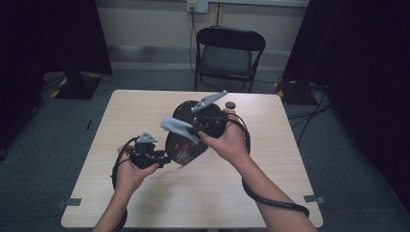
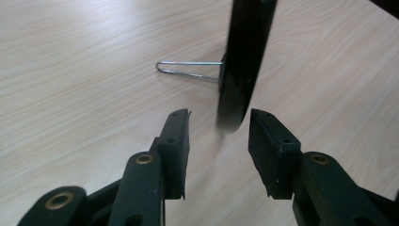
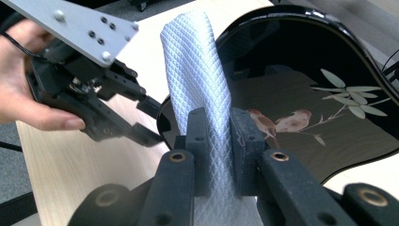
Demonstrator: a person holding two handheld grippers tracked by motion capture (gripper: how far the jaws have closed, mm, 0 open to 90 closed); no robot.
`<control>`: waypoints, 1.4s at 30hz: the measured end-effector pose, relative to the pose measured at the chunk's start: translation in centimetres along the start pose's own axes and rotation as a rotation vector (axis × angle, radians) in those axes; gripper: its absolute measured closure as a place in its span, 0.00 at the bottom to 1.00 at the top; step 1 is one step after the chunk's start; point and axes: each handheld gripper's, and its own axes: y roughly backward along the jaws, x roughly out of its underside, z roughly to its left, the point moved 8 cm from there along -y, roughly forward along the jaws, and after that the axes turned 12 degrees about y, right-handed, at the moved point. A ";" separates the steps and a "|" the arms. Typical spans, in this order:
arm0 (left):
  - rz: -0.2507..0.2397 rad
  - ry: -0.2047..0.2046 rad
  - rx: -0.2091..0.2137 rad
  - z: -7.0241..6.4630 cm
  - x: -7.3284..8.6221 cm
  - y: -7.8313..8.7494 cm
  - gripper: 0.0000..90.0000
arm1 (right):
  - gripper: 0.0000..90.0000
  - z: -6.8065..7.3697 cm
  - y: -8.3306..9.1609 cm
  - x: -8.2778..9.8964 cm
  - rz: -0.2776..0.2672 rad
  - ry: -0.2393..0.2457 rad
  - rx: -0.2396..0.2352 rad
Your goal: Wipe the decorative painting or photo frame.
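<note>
A black lacquered plate (image 1: 186, 145) painted with birds and leaves (image 3: 301, 94) stands on edge on the table, propped by a wire stand (image 2: 188, 69). My left gripper (image 1: 164, 159) sits at the plate's lower left rim. In the left gripper view its jaws (image 2: 219, 136) are apart, with the plate's thin edge (image 2: 242, 56) just ahead of the gap and no pad touching it. My right gripper (image 3: 220, 136) is shut on a folded grey-white quilted cloth (image 3: 197, 70), held up in front of the plate's face (image 1: 176, 126). The left gripper (image 3: 153, 121) also appears beyond the cloth.
The wooden table (image 1: 145, 193) has a small dark round object (image 1: 230, 104) near its far edge. A black folding chair (image 1: 227, 53) stands behind the table. Dark curtains hang at both sides, and cables trail on the floor at the right.
</note>
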 end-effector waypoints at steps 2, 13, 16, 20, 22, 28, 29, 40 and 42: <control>-0.008 -0.009 0.002 -0.2 -0.2 -0.2 0.66 | 0.89 0.0 0.1 -0.2 -0.004 -0.002 0.007; -0.003 -0.014 0.019 -0.5 -0.8 -0.8 0.86 | 0.89 -1.7 0.8 -0.8 -0.020 -0.042 0.067; -0.004 -0.018 0.020 -0.6 -0.9 -0.9 0.87 | 0.89 -2.5 0.9 -1.0 -0.036 -0.058 0.088; -0.001 -0.017 0.025 -0.5 -1.0 -1.0 0.87 | 0.89 -3.5 1.2 -1.4 -0.054 -0.072 0.125; -0.003 -0.016 0.024 -0.6 -1.0 -1.0 0.87 | 0.89 -4.1 1.4 -1.5 -0.062 -0.086 0.147; 0.014 -0.026 0.029 -0.5 -0.9 -0.8 0.88 | 0.89 -5.7 1.9 -1.2 -0.064 -0.112 0.194; 0.015 -0.027 0.029 -0.5 -0.9 -0.8 0.88 | 0.89 -6.0 1.9 -1.1 -0.066 -0.118 0.199; 0.020 -0.038 0.035 -0.4 -0.6 -0.4 0.88 | 0.89 -7.6 1.8 -0.1 -0.071 -0.166 0.251; 0.016 -0.033 0.040 -0.6 -0.6 -0.4 0.88 | 0.89 -7.8 1.7 0.0 -0.070 -0.173 0.255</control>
